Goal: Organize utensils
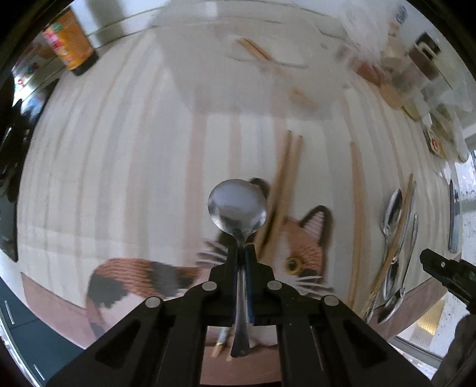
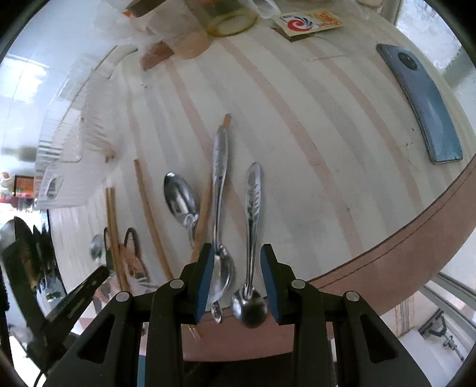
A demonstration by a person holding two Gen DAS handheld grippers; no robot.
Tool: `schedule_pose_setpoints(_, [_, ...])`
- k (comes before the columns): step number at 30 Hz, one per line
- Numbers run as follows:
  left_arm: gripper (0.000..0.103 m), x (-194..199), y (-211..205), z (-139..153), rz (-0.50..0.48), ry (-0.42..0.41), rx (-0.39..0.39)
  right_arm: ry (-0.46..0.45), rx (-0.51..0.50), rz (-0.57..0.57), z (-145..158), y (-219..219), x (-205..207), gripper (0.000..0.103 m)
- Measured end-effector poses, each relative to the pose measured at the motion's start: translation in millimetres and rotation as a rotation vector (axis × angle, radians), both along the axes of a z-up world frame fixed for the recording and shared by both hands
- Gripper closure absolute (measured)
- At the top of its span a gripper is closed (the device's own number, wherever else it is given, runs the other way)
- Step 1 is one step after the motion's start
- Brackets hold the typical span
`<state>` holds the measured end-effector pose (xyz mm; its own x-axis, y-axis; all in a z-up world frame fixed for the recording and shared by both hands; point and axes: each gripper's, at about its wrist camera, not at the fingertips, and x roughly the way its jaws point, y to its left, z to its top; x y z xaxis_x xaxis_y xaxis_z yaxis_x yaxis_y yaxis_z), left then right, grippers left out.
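Observation:
My left gripper [image 1: 241,253] is shut on a metal spoon [image 1: 237,205], bowl forward, held above the striped tablecloth. It shows small in the right wrist view [image 2: 96,246]. Below it lie wooden chopsticks [image 1: 285,184] across a cat picture [image 1: 300,247]. My right gripper [image 2: 238,265] is open low over the table's near edge. Two spoons lie between its fingers: one [image 2: 253,226] with its bowl at the edge, another [image 2: 220,190] beside the left pad. A third spoon [image 2: 181,199] and a chopstick [image 2: 148,214] lie to the left. A clear plastic organizer tray [image 2: 74,125] stands far left.
A blue phone [image 2: 425,104] lies at the far right of the table. Jars, cups and packets [image 2: 229,18] crowd the far side. An orange-labelled bottle [image 1: 70,41] stands at the back left. The brown table rim [image 2: 386,253] curves close by.

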<state>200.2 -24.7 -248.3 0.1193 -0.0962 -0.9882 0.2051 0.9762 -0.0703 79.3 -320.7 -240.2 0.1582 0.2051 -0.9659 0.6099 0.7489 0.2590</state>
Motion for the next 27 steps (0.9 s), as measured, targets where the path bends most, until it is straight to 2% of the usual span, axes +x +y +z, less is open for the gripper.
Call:
schedule_pose_setpoints(3, [0.101,0,31,7,0.043,0.002,-0.012,0.029,-0.02,-0.016,-10,-5,3,0.069])
schedule_pose_setpoints(7, [0.101,2,74,3,0.104,0.026,-0.012,0.087,-0.054,0.019,-25,-3,8,0.07])
schedule_pose_setpoints(9, [0.101,2,94,-2,0.131,0.044,-0.004,0.084,-0.09,0.064,-24,6,13,0.084])
schedule_pose_setpoints(10, [0.101,3,101,-4,0.141,0.048,0.002,0.067,-0.08,0.084,-25,11,16,0.095])
schedule_pose_setpoints(13, [0.101,3,111,-6,0.146,0.046,0.014,0.104,-0.148,0.147,-28,27,22,0.094])
schedule_pose_setpoints(16, [0.101,1,114,-6,0.146,0.039,0.02,0.095,-0.136,0.138,-30,29,22,0.096])
schedule_pose_setpoints(18, [0.101,-7,92,-7,0.135,0.018,0.032,0.071,-0.11,0.116,-28,25,19,0.102])
schedule_pose_setpoints(27, [0.101,1,54,23,0.086,-0.062,0.047,-0.009,-0.087,0.055,-7,11,16,0.102])
